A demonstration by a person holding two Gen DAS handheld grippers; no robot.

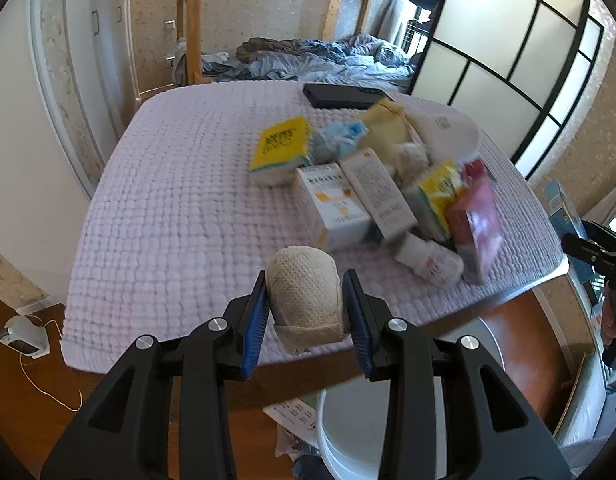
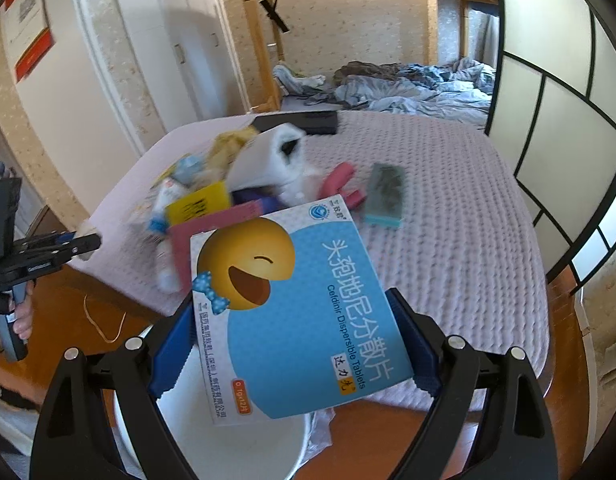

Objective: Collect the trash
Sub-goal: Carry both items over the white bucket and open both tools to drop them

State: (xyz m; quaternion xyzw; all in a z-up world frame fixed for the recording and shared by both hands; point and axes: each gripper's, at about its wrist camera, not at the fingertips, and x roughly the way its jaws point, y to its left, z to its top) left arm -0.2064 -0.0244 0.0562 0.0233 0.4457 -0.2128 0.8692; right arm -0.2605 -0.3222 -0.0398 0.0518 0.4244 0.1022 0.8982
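My left gripper is shut on a cream-white wad of crumpled paper, held over the near edge of the table. My right gripper is shut on a flat blue and white medicine box with a laughing yellow face. Below both grippers stands a white bin on the floor. A heap of trash lies on the table: medicine boxes, a yellow packet, a small white bottle, blue and white wads. In the right wrist view the left gripper shows at the left edge.
The table wears a lilac quilted cover. A black flat case lies at its far end, a teal sponge and pink clips to the right. An unmade bed is behind, a lattice screen right. A person's hand grips a handle.
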